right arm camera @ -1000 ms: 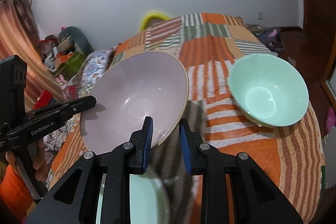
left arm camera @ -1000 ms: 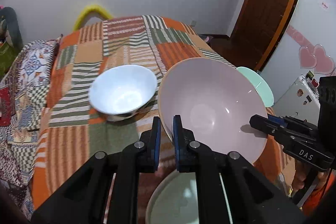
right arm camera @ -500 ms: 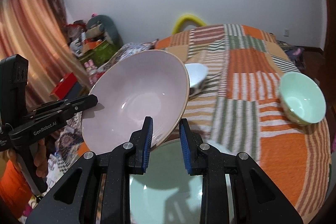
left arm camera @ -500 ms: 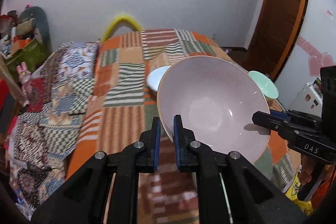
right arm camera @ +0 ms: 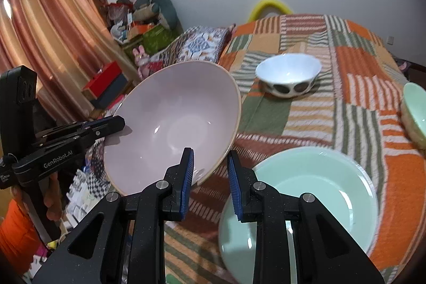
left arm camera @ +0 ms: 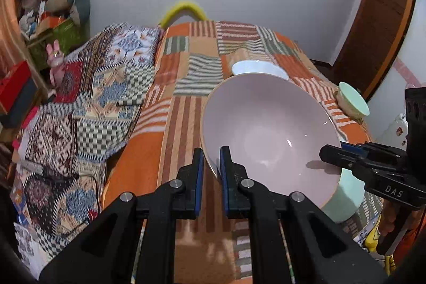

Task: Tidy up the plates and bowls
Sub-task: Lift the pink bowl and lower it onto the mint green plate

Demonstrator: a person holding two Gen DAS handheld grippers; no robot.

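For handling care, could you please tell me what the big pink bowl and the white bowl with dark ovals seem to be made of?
Big pink bowl: probably glazed ceramic, possibly melamine; glossy highlights, bare tan rim. White bowl with dark ovals: likely glass or glazed ceramic; smooth, shiny inside, printed ovals outside.

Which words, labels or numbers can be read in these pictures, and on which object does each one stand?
"DAS": on the side of the right tool, in the left wrist view.
"GenRobot.AI": on the side of the left tool, in the right wrist view.
No other readable text; the pink bowl bears none.
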